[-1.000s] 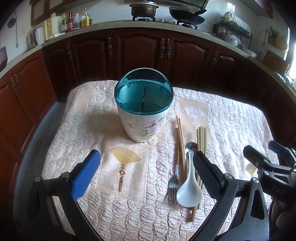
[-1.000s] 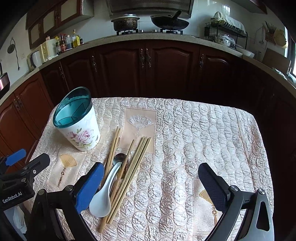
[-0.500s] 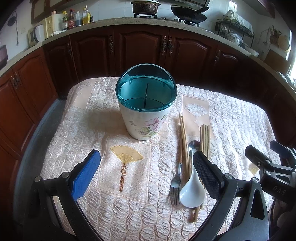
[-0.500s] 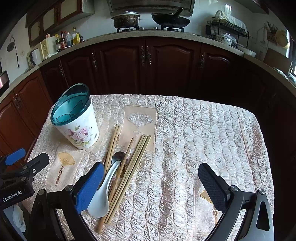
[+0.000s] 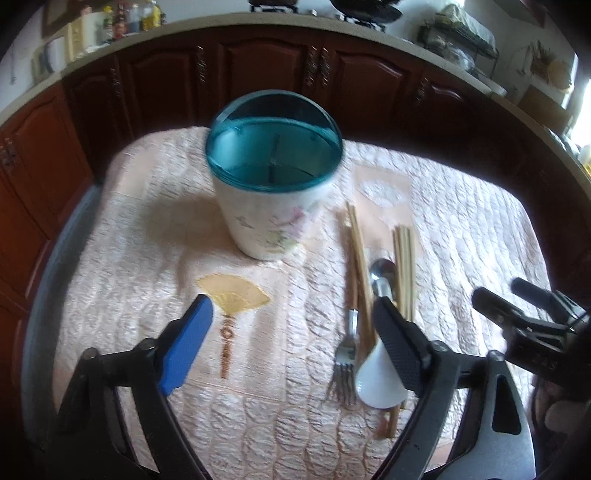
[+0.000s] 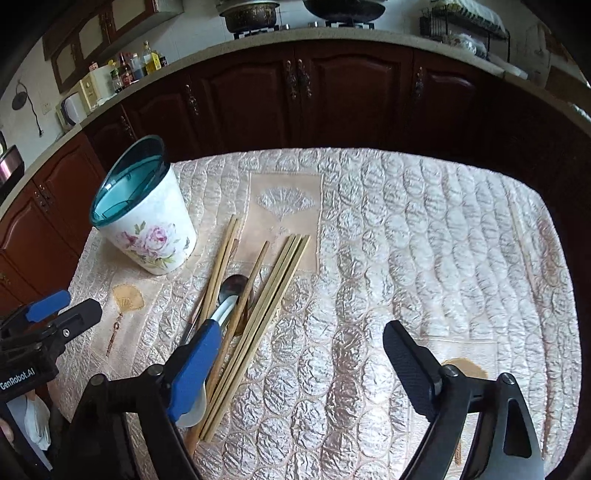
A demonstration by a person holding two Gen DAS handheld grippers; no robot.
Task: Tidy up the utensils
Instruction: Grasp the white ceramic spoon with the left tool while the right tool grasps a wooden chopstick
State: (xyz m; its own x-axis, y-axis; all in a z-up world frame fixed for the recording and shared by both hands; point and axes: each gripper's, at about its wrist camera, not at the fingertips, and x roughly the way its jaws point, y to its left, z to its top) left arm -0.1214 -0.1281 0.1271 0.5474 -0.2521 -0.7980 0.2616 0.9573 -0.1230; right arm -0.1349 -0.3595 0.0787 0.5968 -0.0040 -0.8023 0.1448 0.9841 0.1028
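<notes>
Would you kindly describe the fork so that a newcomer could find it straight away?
Start at the floral utensil holder with the teal rim on the quilted tablecloth. Beside it lies a bundle of utensils. The fork lies on the bundle's holder side, next to the white spoon; it alone has metal tines, unlike the wooden chopsticks.

cabinets (image 6: pixel 332 92): dark wood | countertop (image 6: pixel 369 35): pale | tablecloth (image 6: pixel 424 240): quilted pink

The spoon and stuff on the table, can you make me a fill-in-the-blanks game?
1. The holder has a ____ rim.
2. The white spoon lies next to a metal ____.
3. Both grippers, left and right, hold ____.
4. The chopsticks lie on the ____.

Missing words: teal; fork; nothing; table
</notes>
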